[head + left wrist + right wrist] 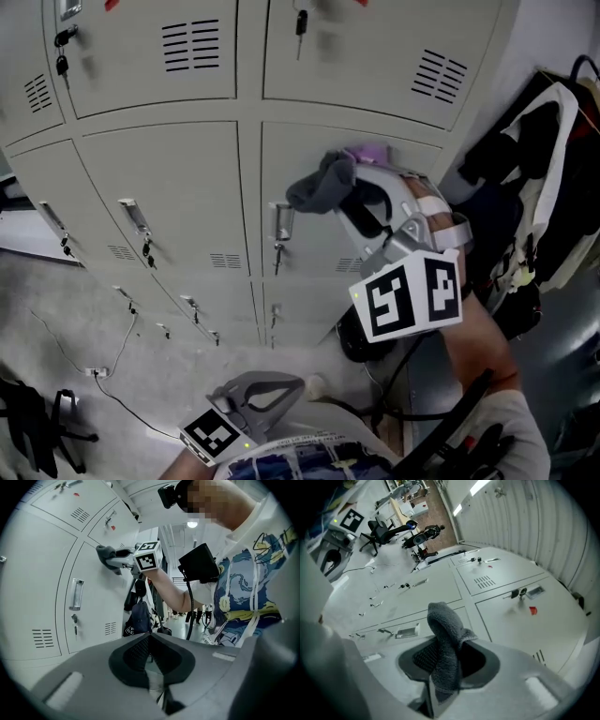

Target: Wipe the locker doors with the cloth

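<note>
**Cloth pinched and raised to the lockers, spare gripper idle**

The right gripper (361,202) is closed tight on a grey cloth (323,183). A thick fold stands clear of its tips, so soft fabric rather than hard plastic would meet the metal. In the head view the cloth sits at about 1 o'clock from the middle of the picture, over a mid-row locker door (319,150). The door's handle (281,223) lies just beside it at 8 o'clock.

The left gripper (281,392) hangs low at 6 o'clock, close to the body. Its jaws are together with nothing between them, probably parked there because wiping needs one hand.

The right gripper view shows the grip itself: the cloth runs down between the two pads and bunches above them. It cannot settle whether the cloth touches the door. The left gripper view looks sideways along the lockers and shows the bunched end seemingly pressed to the panel, with bags (138,616) hanging past the last locker. Only the right gripper view shows a chair (382,534) at 11 o'clock.
</note>
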Demonstrator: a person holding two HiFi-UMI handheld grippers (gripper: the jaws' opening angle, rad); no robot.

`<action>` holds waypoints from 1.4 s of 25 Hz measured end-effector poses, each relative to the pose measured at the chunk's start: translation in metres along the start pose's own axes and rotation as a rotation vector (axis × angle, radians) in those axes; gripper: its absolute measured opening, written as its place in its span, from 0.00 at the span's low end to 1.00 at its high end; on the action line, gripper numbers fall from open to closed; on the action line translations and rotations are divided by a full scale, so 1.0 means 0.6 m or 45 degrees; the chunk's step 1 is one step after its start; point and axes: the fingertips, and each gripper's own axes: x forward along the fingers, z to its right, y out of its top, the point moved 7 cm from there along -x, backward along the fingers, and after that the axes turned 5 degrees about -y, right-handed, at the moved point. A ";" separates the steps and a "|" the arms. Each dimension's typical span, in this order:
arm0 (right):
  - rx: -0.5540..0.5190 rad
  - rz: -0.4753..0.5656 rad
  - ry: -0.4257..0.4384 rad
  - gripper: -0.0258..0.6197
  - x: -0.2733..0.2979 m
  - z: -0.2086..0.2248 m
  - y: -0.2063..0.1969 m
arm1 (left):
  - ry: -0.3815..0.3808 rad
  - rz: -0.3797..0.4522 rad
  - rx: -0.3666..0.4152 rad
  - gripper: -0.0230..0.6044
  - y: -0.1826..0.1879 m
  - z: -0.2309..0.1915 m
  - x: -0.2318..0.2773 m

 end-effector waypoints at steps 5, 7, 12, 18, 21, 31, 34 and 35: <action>-0.023 -0.036 -0.088 0.21 0.036 0.027 -0.007 | 0.027 -0.004 0.017 0.04 0.008 -0.002 -0.008; -0.022 -0.048 -0.083 0.21 0.047 0.015 -0.010 | 0.032 -0.010 0.027 0.04 0.010 -0.001 -0.009; -0.011 -0.064 -0.039 0.21 0.056 -0.027 -0.016 | 0.060 0.000 0.017 0.04 0.009 -0.003 -0.017; -0.012 -0.087 0.083 0.21 0.068 -0.109 -0.038 | 0.077 -0.005 0.014 0.04 0.006 -0.003 -0.019; -0.020 -0.092 0.143 0.21 0.076 -0.156 -0.052 | 0.082 -0.023 0.013 0.04 0.008 -0.002 -0.022; 0.026 -0.171 0.315 0.21 0.095 -0.299 -0.090 | 0.095 -0.028 0.008 0.04 0.005 -0.001 -0.020; 0.046 -0.185 0.372 0.21 0.101 -0.341 -0.101 | 0.101 -0.023 0.000 0.04 0.003 0.000 -0.019; 0.049 -0.191 0.390 0.21 0.104 -0.355 -0.104 | 0.103 -0.024 -0.002 0.04 0.003 0.000 -0.019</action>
